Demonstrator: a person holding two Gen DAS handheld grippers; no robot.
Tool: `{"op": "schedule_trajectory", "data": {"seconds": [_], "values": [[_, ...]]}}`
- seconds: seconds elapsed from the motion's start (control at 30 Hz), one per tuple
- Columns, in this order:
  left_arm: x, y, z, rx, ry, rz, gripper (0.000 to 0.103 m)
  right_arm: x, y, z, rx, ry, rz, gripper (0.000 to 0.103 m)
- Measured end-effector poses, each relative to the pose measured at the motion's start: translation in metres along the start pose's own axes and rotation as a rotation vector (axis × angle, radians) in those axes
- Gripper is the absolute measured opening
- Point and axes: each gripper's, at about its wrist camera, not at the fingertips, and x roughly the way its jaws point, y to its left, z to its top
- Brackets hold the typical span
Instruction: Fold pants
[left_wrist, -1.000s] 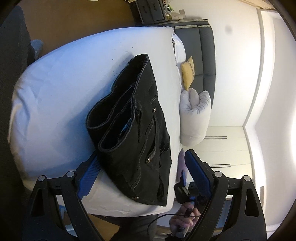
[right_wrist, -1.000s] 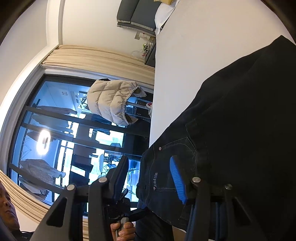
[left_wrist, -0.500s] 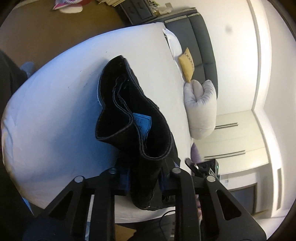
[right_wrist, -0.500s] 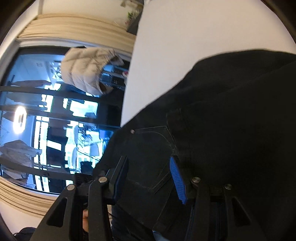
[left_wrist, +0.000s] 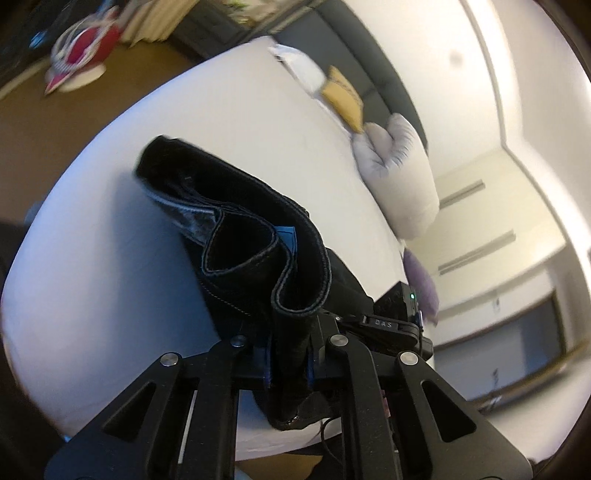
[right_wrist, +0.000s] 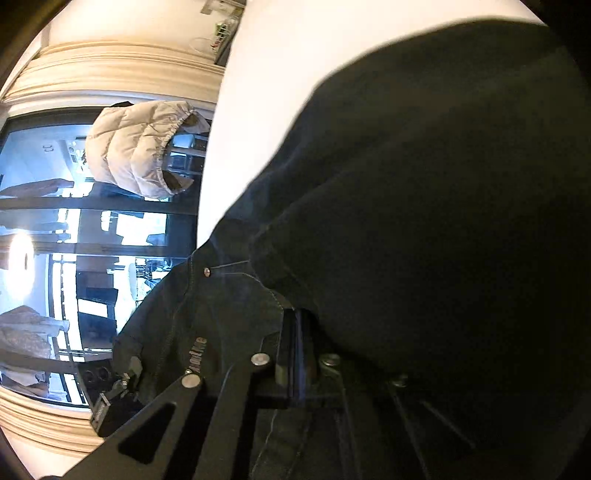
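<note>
moved: left gripper (left_wrist: 288, 354) went from wide open around the pants (left_wrist: 258, 258) to clamped on the waistband, now lifted off the bed (left_wrist: 110, 240)
left: jaws nearly shut, pinching bunched denim
right: right gripper (right_wrist: 295, 354) closing, jaws nearly together on fabric by the pocket
pants: black jeans, one end raised, rest draped on the bed near its edge
handling: likely heavy, floppy, grippy denim; thick seams resist slip
hold: waistband corners, both sides, to keep it spread

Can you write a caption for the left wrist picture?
Left gripper pinching black pants above a white bed.
</note>
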Motion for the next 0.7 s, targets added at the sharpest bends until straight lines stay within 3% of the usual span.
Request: {"op": "schedule_trajectory", "data": {"seconds": [0.03, 0.07, 0.1, 0.13, 0.2, 0.33, 0.4, 0.53, 0.7], "values": [[0.004, -0.013, 0.002, 0.041, 0.005, 0.004, 0.010, -0.005, 0.005, 0.000, -0.010, -0.012, 0.019, 0.038], [0.007, -0.024, 0.002, 0.075, 0.012, 0.007, 0.010, -0.014, 0.010, 0.000, -0.014, -0.035, 0.037, 0.049], [0.014, -0.038, 0.002, 0.121, 0.023, 0.010, 0.010, -0.024, 0.014, 0.000, -0.020, -0.072, 0.051, 0.066], [0.022, -0.053, 0.001, 0.160, 0.035, 0.011, 0.010, -0.033, 0.017, 0.001, -0.027, -0.098, 0.070, 0.073], [0.039, -0.079, -0.003, 0.237, 0.064, 0.010, 0.010, -0.054, 0.024, 0.005, -0.048, -0.127, 0.114, 0.074], [0.087, -0.135, -0.029, 0.421, 0.139, 0.019, 0.010, -0.085, 0.031, 0.010, -0.088, -0.085, 0.189, 0.074], [0.111, -0.155, -0.046, 0.513, 0.178, 0.031, 0.010, -0.100, 0.027, 0.011, -0.101, -0.086, 0.221, 0.084], [0.154, -0.186, -0.082, 0.645, 0.262, 0.051, 0.010, -0.120, 0.013, 0.005, -0.087, -0.133, 0.227, 0.098], [0.186, -0.211, -0.117, 0.801, 0.329, 0.096, 0.010, -0.114, 0.004, -0.001, -0.069, -0.119, 0.188, 0.098]]}}
